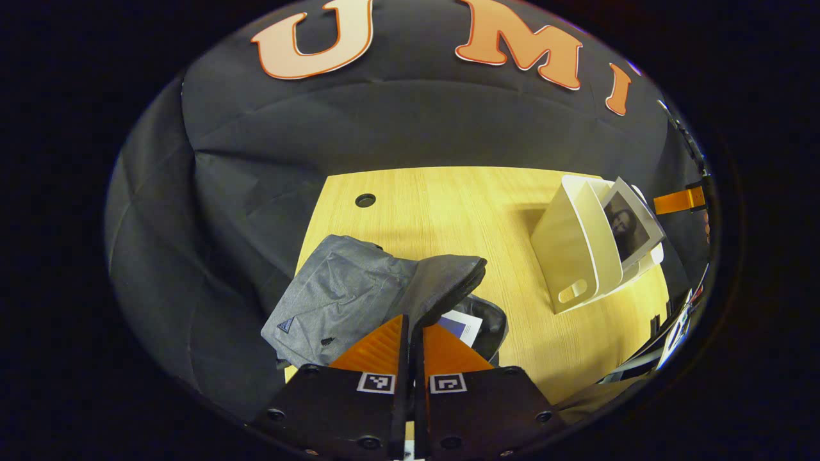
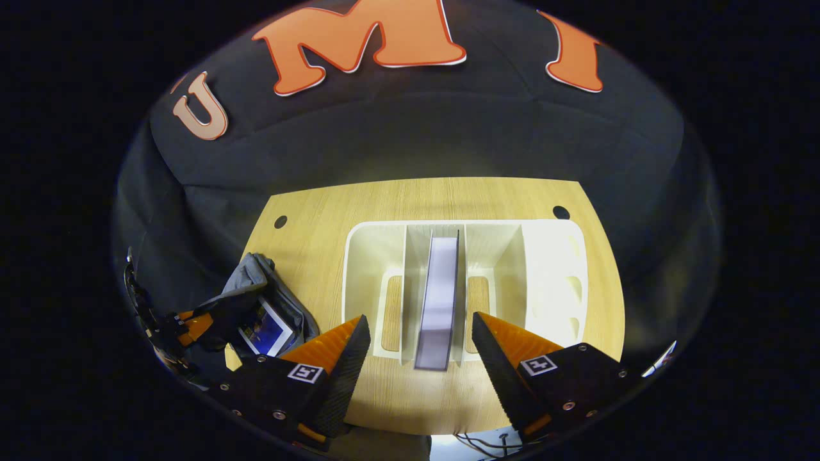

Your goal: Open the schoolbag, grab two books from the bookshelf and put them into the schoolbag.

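The grey schoolbag (image 1: pixel 339 294) lies at the table's left edge with its mouth open. My left gripper (image 1: pixel 415 323) is shut on the bag's raised flap (image 1: pixel 451 272) and holds it up. One book (image 1: pixel 462 324) with a blue and white cover lies inside the bag. The same bag (image 2: pixel 256 282), book (image 2: pixel 266 330) and left gripper (image 2: pixel 189 323) appear at the left of the right gripper view. A white bookshelf (image 2: pixel 551 269) holds one upright book (image 2: pixel 441 288) between two dividers. My right gripper (image 2: pixel 419 325) is open, with one finger on each side of that book's near end and not touching it.
The wooden table (image 2: pixel 320 218) has a round cable hole (image 2: pixel 280 222) at the back left and another (image 2: pixel 561 212) at the back right. The bookshelf (image 1: pixel 570 256) stands right of the bag. Cables (image 2: pixel 487 438) hang below the near edge.
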`<act>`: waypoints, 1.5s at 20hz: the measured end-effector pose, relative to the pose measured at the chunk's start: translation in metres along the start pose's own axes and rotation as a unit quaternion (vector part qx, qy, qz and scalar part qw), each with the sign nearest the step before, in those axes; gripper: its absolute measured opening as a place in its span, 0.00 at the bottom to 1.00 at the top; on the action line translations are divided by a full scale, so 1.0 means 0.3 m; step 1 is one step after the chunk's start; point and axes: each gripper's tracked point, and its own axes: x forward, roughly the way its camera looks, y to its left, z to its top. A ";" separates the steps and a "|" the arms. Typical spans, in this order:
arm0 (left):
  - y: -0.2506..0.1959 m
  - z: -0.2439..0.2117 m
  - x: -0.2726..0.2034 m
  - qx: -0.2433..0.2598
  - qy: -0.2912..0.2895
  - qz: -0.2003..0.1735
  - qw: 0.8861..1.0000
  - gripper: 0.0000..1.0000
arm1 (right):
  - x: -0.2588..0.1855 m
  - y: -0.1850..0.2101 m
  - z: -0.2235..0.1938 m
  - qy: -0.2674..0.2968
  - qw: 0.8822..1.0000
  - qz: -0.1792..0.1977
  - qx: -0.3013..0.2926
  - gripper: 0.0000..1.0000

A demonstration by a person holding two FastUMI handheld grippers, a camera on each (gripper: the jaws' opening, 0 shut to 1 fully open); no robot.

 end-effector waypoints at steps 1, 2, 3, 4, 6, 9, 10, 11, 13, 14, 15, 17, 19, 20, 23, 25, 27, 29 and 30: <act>0.002 -0.005 0.003 -0.005 0.002 0.004 1.000 0.06 | 0.036 -0.015 0.007 0.011 1.000 0.000 0.006 0.94; -0.003 -0.019 0.002 -0.006 0.007 0.008 1.000 0.06 | 0.068 -0.033 0.007 0.019 1.000 -0.006 0.011 0.89; -0.005 -0.025 0.002 -0.005 0.009 0.014 1.000 0.06 | 0.094 -0.036 0.012 0.025 1.000 -0.003 0.009 0.86; -0.011 -0.031 0.001 -0.002 0.012 0.018 1.000 0.06 | 0.114 -0.044 0.012 0.030 0.999 -0.008 0.010 0.79; -0.023 -0.040 0.000 0.002 0.015 0.029 0.999 0.06 | 0.151 -0.051 0.014 0.040 0.999 -0.008 0.010 0.68; -0.035 -0.044 0.011 -0.016 0.021 0.037 0.999 0.06 | 0.197 -0.052 0.005 0.048 0.999 -0.009 0.015 0.42; -0.040 -0.046 0.013 -0.018 0.022 0.037 0.999 0.06 | 0.175 -0.056 0.009 0.048 0.999 -0.012 0.017 0.37; -0.043 -0.044 0.017 -0.015 0.021 0.037 0.999 0.06 | 0.162 -0.058 0.003 0.050 0.998 -0.011 0.021 0.36; -0.051 -0.043 0.019 -0.007 0.020 0.035 0.999 0.06 | 0.138 -0.062 -0.002 0.046 0.998 -0.009 0.038 0.33; -0.053 -0.048 0.016 -0.004 0.020 0.033 0.999 0.06 | 0.115 -0.070 -0.013 0.042 0.998 -0.012 0.044 0.33; -0.053 -0.045 0.017 -0.002 0.018 0.028 0.999 0.06 | 0.089 -0.079 -0.018 0.035 0.998 -0.016 0.049 0.33; -0.054 -0.051 0.021 0.005 0.021 0.014 1.000 0.05 | 0.035 -0.092 -0.029 0.019 0.998 -0.022 0.060 0.33; -0.051 -0.058 0.027 0.025 0.025 -0.005 0.999 0.05 | -0.012 -0.082 -0.048 0.007 0.995 -0.022 0.096 0.33; -0.048 -0.062 0.028 0.039 0.025 -0.014 0.999 0.06 | -0.035 -0.079 -0.058 -0.001 0.993 -0.024 0.118 0.33; -0.047 -0.071 0.044 0.074 0.021 -0.046 0.996 0.06 | -0.108 -0.056 -0.093 -0.027 0.987 -0.039 0.153 0.33; -0.039 -0.085 0.044 0.098 0.019 -0.068 0.993 0.05 | -0.160 -0.034 -0.128 -0.040 0.982 -0.055 0.174 0.32; -0.024 -0.085 0.041 0.118 0.015 -0.085 0.989 0.05 | -0.207 -0.004 -0.158 -0.053 0.978 -0.063 0.190 0.32; -0.012 -0.079 0.033 0.134 0.010 -0.098 0.986 0.05 | -0.255 0.019 -0.196 -0.062 0.974 -0.074 0.204 0.32; -0.013 -0.080 0.033 0.142 0.008 -0.105 0.984 0.06 | -0.277 0.032 -0.216 -0.066 0.972 -0.076 0.214 0.32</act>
